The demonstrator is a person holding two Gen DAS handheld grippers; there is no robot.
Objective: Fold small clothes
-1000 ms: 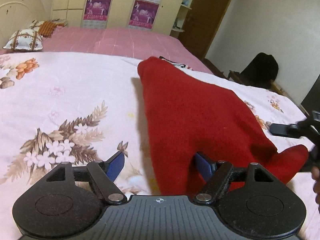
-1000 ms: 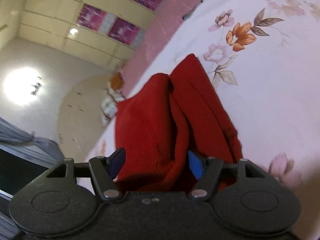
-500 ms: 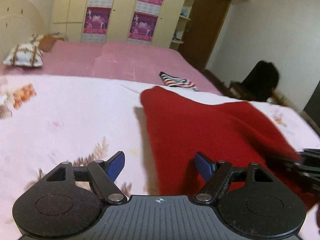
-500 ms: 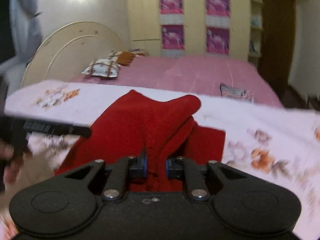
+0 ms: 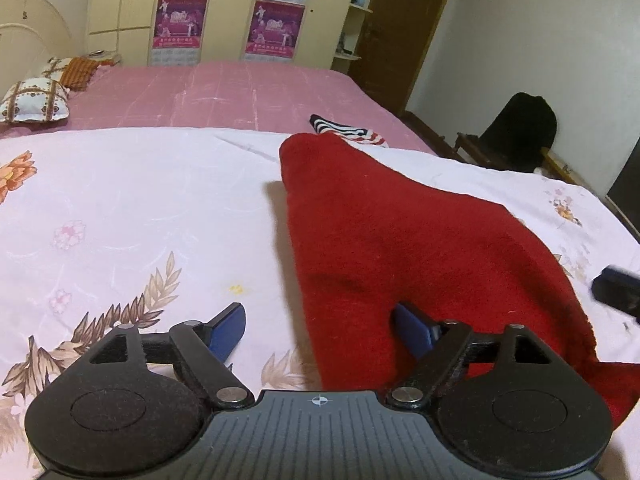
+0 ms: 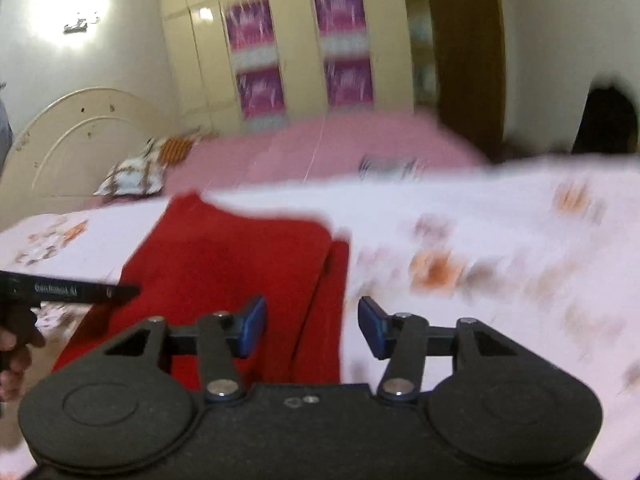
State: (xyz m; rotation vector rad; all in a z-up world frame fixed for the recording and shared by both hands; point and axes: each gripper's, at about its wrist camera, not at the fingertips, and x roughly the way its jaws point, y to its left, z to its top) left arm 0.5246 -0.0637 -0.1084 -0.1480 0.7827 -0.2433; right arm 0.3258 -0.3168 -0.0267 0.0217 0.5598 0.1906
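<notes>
Two grippers show, each with its blue pads spread apart and nothing held between them. The left gripper sits low over the floral sheet, its jaws wide; the left pad hangs over bare sheet while the right pad lies against the near edge of the red garment. The cloth's left border runs between the two pads, but neither pad pinches it. The right gripper is likewise parted, though less widely, and its view is smeared by motion. Its left pad sits over the red garment, and a folded strip of the cloth passes through the gap between the pads, loose and ungripped; whether the pads touch the fabric I cannot tell.

The garment lies spread flat on the sheet, widest near the grippers and narrowing to a rounded tip farther up the bed. At the far left of the right wrist view, a hand grips the black body of the other tool.

Beyond the red tip rests a striped cloth on the pink cover. Farther still are patterned pillows by the cream headboard, then a wardrobe with purple posters, a brown door, and a dark chair at the right wall.
</notes>
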